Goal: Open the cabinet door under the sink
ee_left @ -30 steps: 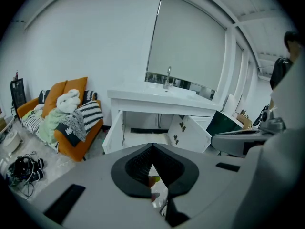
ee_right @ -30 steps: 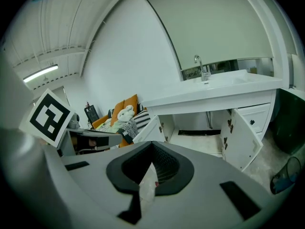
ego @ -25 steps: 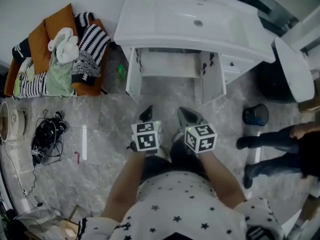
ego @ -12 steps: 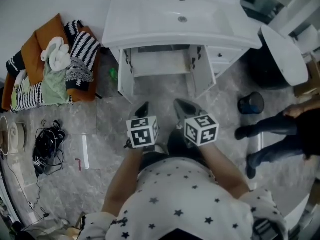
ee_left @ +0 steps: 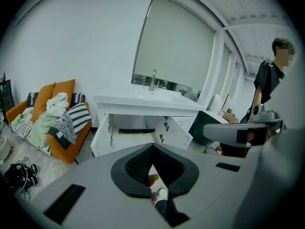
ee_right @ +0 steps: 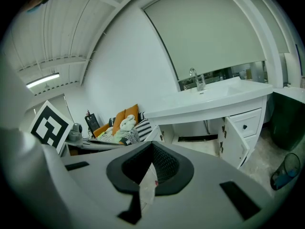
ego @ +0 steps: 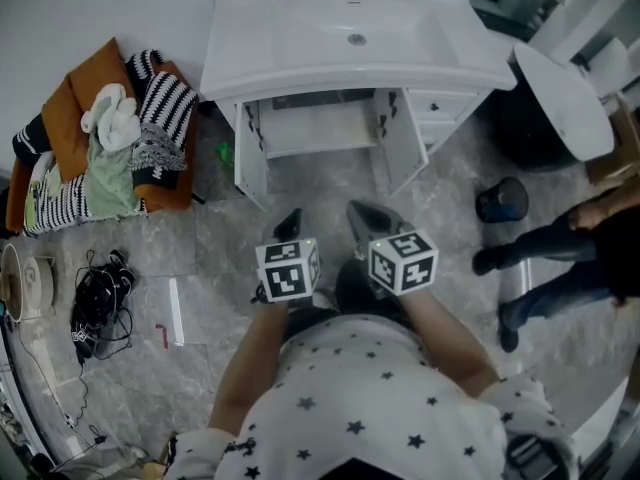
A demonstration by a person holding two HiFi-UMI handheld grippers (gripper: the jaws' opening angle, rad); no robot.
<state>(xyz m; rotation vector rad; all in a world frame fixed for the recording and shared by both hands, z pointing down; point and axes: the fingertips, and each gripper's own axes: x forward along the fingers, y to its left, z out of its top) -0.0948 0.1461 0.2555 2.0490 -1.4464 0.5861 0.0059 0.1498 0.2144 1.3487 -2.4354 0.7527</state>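
- While both pairs of jaws stay pressed together with nothing between them, the left gripper [ego: 291, 224] and the right gripper [ego: 362, 216] hang side by side above the floor [ego: 200, 258], well apart from the cabinet [ego: 318, 128].
- Over the last second the cabinet has shrunk a little and slid towards the top of the head view. The two grippers have kept their place close in front of the person's body, so the person seems to be rising and backing away.
- Under the sink [ego: 300, 53], the left door [ego: 250, 163] and the right door [ego: 402, 148] stand swung wide, just as they did a second ago, and the cabinet's inside is bare to view.
- Judged from this, the opening is already done. Nothing is left to grip, and the shift reads as a withdrawal, not a fresh approach.
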